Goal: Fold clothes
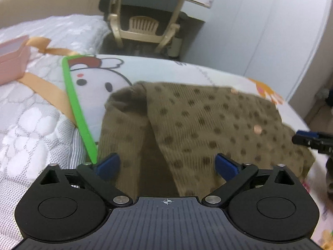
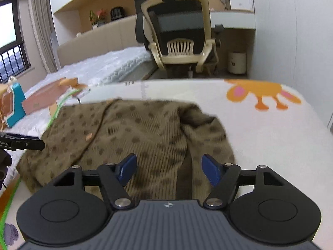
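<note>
An olive-brown knitted cardigan with dark dots (image 1: 208, 125) (image 2: 133, 133) lies partly folded on a white cartoon-print mat (image 1: 166, 70) (image 2: 270, 137), its sleeves turned inward. My left gripper (image 1: 168, 166) hovers open over the garment's left side, blue pads wide apart with nothing between them. My right gripper (image 2: 169, 171) hovers open over the right folded sleeve, also holding nothing. Each gripper shows at the edge of the other's view: the right gripper (image 1: 312, 140) and the left gripper (image 2: 22, 143). Small pinkish buttons (image 1: 257, 129) dot the front.
The mat has a green border (image 1: 77, 108) and lies on a quilted white bed (image 1: 27, 129). A pink box (image 1: 12, 62) with tan ribbon sits at the left. A beige office chair (image 2: 179, 35) and desk stand beyond the bed; a white cylindrical appliance (image 2: 237, 62) is on the floor.
</note>
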Tool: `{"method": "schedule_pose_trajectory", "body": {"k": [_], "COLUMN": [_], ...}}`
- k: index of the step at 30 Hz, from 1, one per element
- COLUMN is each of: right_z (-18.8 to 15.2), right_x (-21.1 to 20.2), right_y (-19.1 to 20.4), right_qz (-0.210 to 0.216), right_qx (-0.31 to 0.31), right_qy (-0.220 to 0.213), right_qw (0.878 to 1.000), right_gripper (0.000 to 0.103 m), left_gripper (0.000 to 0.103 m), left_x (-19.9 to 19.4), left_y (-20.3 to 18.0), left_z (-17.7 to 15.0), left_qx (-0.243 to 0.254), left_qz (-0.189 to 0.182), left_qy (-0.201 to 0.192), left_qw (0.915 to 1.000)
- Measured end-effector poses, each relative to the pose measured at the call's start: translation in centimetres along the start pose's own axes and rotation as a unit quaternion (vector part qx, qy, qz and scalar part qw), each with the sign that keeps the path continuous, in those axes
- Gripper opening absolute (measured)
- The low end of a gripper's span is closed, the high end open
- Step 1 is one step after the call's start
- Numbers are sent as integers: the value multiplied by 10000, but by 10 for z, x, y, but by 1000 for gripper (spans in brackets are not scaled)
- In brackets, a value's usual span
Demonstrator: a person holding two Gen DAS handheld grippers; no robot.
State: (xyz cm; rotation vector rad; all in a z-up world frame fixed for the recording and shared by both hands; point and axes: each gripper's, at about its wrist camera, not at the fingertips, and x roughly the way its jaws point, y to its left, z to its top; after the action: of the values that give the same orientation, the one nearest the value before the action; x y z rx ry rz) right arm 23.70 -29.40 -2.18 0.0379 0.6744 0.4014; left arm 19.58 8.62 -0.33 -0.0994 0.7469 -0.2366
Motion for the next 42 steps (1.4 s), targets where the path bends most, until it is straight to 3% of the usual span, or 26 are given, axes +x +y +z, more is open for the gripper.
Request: {"method": "schedule_pose_trajectory", "body": {"k": [2,4,5,6,7,8,9,12,15,20,22,23,24,26,29,31,32,34,35,36,38,42], "right_z": [-4,-7,-8,-8,-6,-3,1,8,4,-9,-5,-3,0,5,4,-4,-8,-16,-18,-18,-9,11], "right_x": [4,5,5,4,2,-1,-7,-27,-36,-22,-23,-24,-28,-33,-29,-19,-14,-5,-6,-8,-17,-50], "right_y": [6,12,15,18,22,25,27,29,28,19,16,14,13,11,13,14,15,15,17,22,26,26], "right_qz": [20,65,95,117,113,117,174,324,354,57,77,110,199,354,430,429,447,487,455,431,365,544], "right_qx": [-38,-165,-244,-334,-449,-533,-545,-541,-549,-596,-614,-616,-595,-486,-368,-263,-176,-27,-73,-230,-402,-455], "right_qy": [52,52,42,31,15,-18,-62,-200,-140,134,114,79,-12,-171,-169,2,112,240,170,116,6,-408], "right_qw": [10000,9998,9996,9994,9989,9985,9983,9978,9978,9981,9980,9980,9980,9980,9983,9987,9988,9985,9988,9987,9985,9966], "right_gripper": [70,62,53,43,36,19,12,11,11,11,12,18,27,45,51,62,68,69,64,38,10,10], "left_gripper": [85,83,71,50,39,23,18,11,9,9,13,24,43,64,69,70,69,62,40,19,14,14], "left_x": [3,4,4,2,0,-6,-12,-35,-52,-40,-43,-47,-50,-52,-38,-26,-20,-13,-13,-16,-30,-65], "left_y": [-8,-12,-14,-15,-16,-17,-18,-21,-24,-16,-10,-6,-1,5,5,2,0,-6,-13,-19,-29,-39], "left_z": [-4,-5,-6,-5,-5,-2,1,7,4,-18,-18,-16,-12,-6,-6,-8,-9,-11,-11,-10,-4,8], "left_qx": [235,332,373,415,457,464,460,527,644,725,606,482,337,56,-26,-27,-27,125,323,518,850,1097], "left_qz": [161,264,305,287,253,232,216,172,164,330,237,133,-29,-265,-247,-159,-115,-1,76,155,243,154], "left_qy": [-38,-83,-108,-141,-176,-231,-292,-444,-439,89,91,31,-41,-178,-156,-107,-82,-113,-192,-260,-450,-707], "left_qw": [9996,9991,9988,9986,9985,9984,9983,9975,9968,9968,9978,9987,9994,9995,9996,9998,9999,9999,9993,9982,9951,9913]}}
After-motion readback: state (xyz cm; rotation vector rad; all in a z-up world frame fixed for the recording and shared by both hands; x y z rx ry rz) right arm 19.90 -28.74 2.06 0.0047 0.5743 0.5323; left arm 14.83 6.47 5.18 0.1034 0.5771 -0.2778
